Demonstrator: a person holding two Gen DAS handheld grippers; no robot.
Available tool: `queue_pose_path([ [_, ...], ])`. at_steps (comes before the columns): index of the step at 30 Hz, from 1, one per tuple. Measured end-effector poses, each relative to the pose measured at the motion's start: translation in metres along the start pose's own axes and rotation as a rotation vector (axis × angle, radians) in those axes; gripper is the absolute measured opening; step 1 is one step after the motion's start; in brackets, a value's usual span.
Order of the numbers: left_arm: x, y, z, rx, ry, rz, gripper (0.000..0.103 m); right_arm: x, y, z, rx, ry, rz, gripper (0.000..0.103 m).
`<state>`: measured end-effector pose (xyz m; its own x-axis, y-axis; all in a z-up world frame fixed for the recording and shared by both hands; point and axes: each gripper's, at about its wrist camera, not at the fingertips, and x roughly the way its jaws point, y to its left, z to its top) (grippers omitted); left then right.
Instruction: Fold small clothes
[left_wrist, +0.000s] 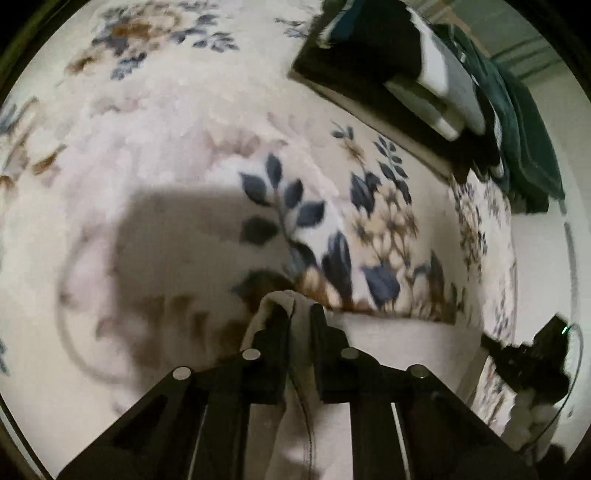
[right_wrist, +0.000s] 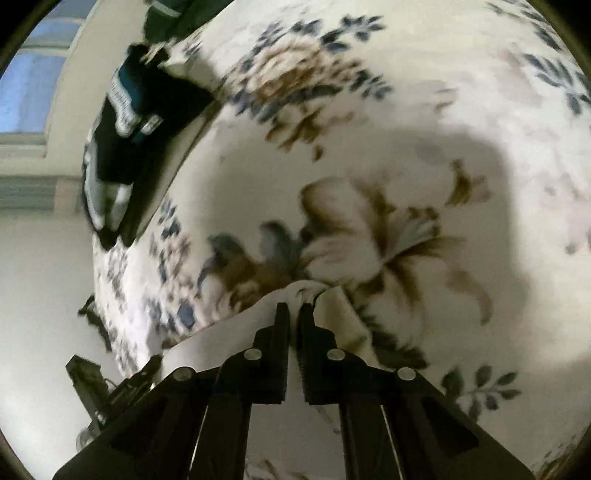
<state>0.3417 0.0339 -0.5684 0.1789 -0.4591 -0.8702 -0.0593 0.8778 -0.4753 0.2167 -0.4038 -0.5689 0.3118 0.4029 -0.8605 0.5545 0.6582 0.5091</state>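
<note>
Between both sets of nearly closed jaws, the left gripper (left_wrist: 300, 310) and right gripper (right_wrist: 294, 308) each pinch the thin white cloth garment (left_wrist: 388, 332) — shallow bites, so a tug apart could slip an edge free.

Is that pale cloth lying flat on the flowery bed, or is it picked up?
Picked up: the left gripper and right gripper each pinch a bunched edge of the cloth, stretched between them above the floral bedspread.

A pile of folded clothes (left_wrist: 424, 70) is sitting on the bedspread (left_wrist: 184, 147) at its far edge. Nearer, a cloth (left_wrist: 388, 339) is hanging between the left gripper (left_wrist: 300, 314) and the right gripper (right_wrist: 293, 308), each pinching an edge above the bedspread.
</note>
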Motion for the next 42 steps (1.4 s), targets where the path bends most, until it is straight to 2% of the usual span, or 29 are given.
queue_pose_path([
  [2, 0.007, 0.009, 0.005, -0.037, 0.016, -0.036, 0.009, 0.006, -0.001, -0.001, -0.010, 0.006, -0.037, 0.005],
  [5, 0.006, 0.025, 0.006, -0.136, 0.047, -0.124, 0.013, 0.005, -0.006, -0.001, 0.022, 0.049, -0.030, 0.007],
  [7, -0.004, 0.032, 0.001, -0.183, 0.048, -0.162, 0.017, -0.004, -0.008, -0.003, 0.036, 0.079, 0.006, 0.022],
  [9, -0.028, 0.036, -0.013, -0.170, 0.019, -0.159, 0.019, -0.020, -0.012, -0.010, 0.015, 0.082, 0.040, 0.049],
  [11, -0.044, 0.033, -0.027, -0.128, 0.005, -0.113, 0.019, -0.029, -0.019, -0.019, 0.007, 0.100, 0.021, 0.057],
  [13, -0.048, 0.027, -0.046, -0.088, 0.031, -0.077, 0.019, -0.029, -0.028, -0.030, 0.017, 0.147, 0.011, 0.057],
  [16, -0.037, 0.017, -0.070, -0.043, 0.095, -0.073, 0.019, -0.017, -0.041, -0.044, 0.040, 0.195, 0.029, 0.057],
  [17, -0.032, 0.014, -0.077, -0.031, 0.104, -0.058, 0.019, -0.015, -0.043, -0.048, 0.043, 0.197, 0.039, 0.053],
  [18, -0.029, 0.012, -0.080, -0.023, 0.094, -0.046, 0.017, -0.014, -0.043, -0.051, 0.047, 0.182, 0.043, 0.024],
  [19, -0.029, 0.011, -0.082, -0.016, 0.077, -0.041, 0.017, -0.014, -0.043, -0.054, 0.050, 0.175, 0.032, 0.011],
  [20, -0.030, 0.010, -0.084, -0.007, 0.058, -0.031, 0.009, -0.015, -0.043, -0.055, 0.053, 0.157, 0.025, 0.007],
  [23, -0.038, 0.014, -0.083, -0.009, 0.006, -0.025, 0.007, -0.026, -0.047, -0.055, 0.084, 0.094, 0.006, 0.005],
  [26, -0.045, 0.018, -0.079, -0.014, -0.013, -0.026, 0.007, -0.031, -0.050, -0.050, 0.087, 0.078, -0.014, 0.005],
  [29, -0.049, 0.017, -0.076, -0.004, -0.006, -0.040, 0.007, -0.026, -0.045, -0.048, 0.038, 0.140, -0.035, 0.005],
  [31, -0.051, 0.015, -0.073, -0.011, 0.015, -0.046, 0.011, -0.027, -0.043, -0.044, 0.030, 0.162, -0.043, 0.008],
  [32, -0.053, 0.016, -0.072, -0.019, 0.024, -0.059, 0.011, -0.028, -0.042, -0.042, 0.028, 0.167, -0.041, 0.013],
  [33, -0.056, 0.017, -0.070, -0.032, 0.029, -0.057, 0.019, -0.032, -0.041, -0.038, 0.029, 0.160, -0.034, 0.024],
  [34, -0.059, 0.016, -0.067, -0.044, 0.023, -0.042, 0.023, -0.036, -0.039, -0.035, 0.028, 0.143, -0.026, 0.030],
  [35, -0.064, 0.016, -0.062, -0.050, 0.004, -0.049, 0.032, -0.041, -0.036, -0.029, 0.024, 0.115, 0.005, 0.043],
  [36, -0.065, 0.014, -0.059, -0.049, -0.011, -0.065, 0.044, -0.041, -0.034, -0.025, 0.024, 0.104, 0.032, 0.051],
  [38, -0.061, 0.011, -0.045, -0.055, -0.040, -0.076, 0.051, -0.037, -0.029, -0.014, 0.028, 0.093, 0.068, 0.051],
  [40, -0.043, 0.005, -0.029, -0.040, -0.034, -0.090, 0.051, -0.025, -0.022, -0.001, 0.030, 0.093, 0.081, 0.051],
  [42, -0.023, -0.001, -0.016, -0.011, -0.019, -0.068, 0.050, -0.008, -0.016, 0.011, 0.037, 0.106, 0.082, 0.051],
])
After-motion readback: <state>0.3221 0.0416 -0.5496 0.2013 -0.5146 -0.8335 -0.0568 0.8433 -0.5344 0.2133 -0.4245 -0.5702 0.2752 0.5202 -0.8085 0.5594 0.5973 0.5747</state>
